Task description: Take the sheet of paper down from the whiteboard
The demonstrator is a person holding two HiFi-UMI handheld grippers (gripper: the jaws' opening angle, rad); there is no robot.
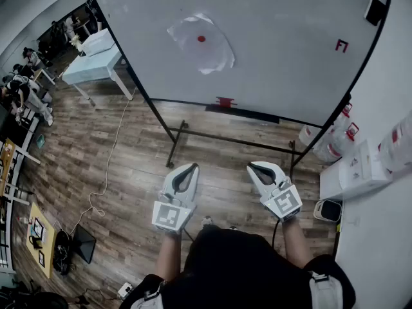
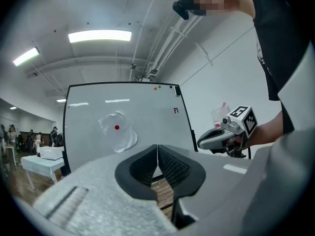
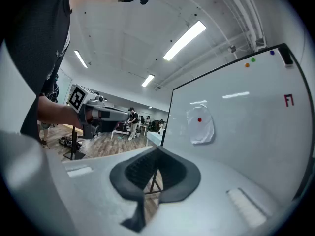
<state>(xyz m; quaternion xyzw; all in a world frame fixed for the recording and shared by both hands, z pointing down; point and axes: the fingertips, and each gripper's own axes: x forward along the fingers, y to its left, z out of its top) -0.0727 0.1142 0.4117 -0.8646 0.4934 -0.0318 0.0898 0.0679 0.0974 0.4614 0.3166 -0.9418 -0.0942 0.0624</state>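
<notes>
A crumpled white sheet of paper (image 1: 205, 44) hangs on the whiteboard (image 1: 277, 50), pinned by a small red magnet (image 1: 201, 38). The same sheet shows in the left gripper view (image 2: 118, 132) and the right gripper view (image 3: 200, 124). Both grippers are held level in front of the person, well short of the board. My left gripper (image 1: 185, 170) is shut with its pads together and nothing between them. My right gripper (image 1: 258, 168) is also shut and empty. Each gripper sees the other one beside it: the right gripper (image 2: 206, 140) and the left gripper (image 3: 118, 114).
The whiteboard stands on a black frame (image 1: 177, 137) over wood flooring. Red marks (image 1: 341, 45) and an eraser (image 1: 374, 10) sit on its right part. Bottles (image 1: 331, 143) and a white table (image 1: 380, 192) stand at right. A light-blue table (image 1: 93, 66) and people (image 1: 22, 89) are at left.
</notes>
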